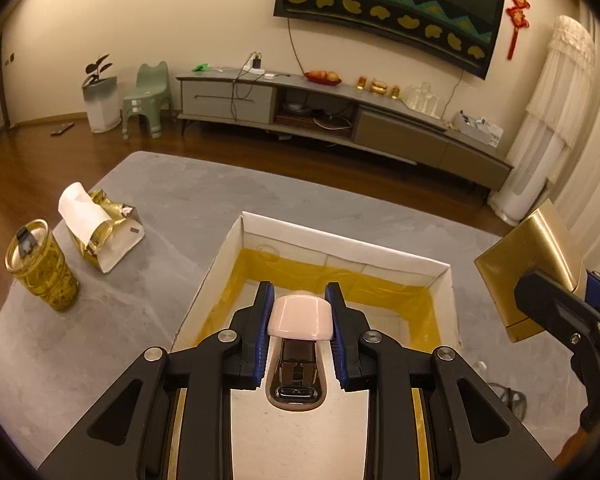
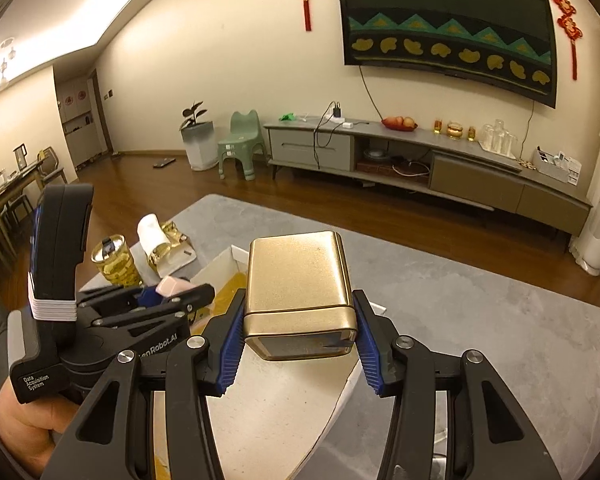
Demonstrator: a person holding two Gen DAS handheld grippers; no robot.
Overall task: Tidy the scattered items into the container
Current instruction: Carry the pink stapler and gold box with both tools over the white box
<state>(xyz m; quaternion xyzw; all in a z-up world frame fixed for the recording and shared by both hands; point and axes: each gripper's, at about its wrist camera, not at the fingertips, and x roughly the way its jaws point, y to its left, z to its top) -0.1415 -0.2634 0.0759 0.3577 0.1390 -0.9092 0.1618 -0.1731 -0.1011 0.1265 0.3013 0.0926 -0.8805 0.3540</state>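
Observation:
My left gripper (image 1: 300, 314) is shut on a pink and chrome stapler (image 1: 300, 320), held over the open white cardboard box (image 1: 342, 242) with yellow tape along its inner walls. My right gripper (image 2: 298, 320) is shut on a gold metal tin (image 2: 298, 280), held above the box's right part. In the left wrist view the gold tin (image 1: 528, 256) and the right gripper (image 1: 560, 304) hang at the right edge, beside the box. In the right wrist view the left gripper (image 2: 168, 292) with the pink stapler (image 2: 172, 285) sits at the left, with the box wall (image 2: 230, 260) behind it.
The grey table (image 1: 180, 208) carries a gold-patterned tumbler (image 1: 44, 268) and a gold tissue pack (image 1: 100, 228) at the left. A dark small item (image 1: 512, 398) lies on the table at the right. A person's hand (image 2: 24, 420) holds the left gripper. A TV cabinet (image 1: 340, 120) stands beyond.

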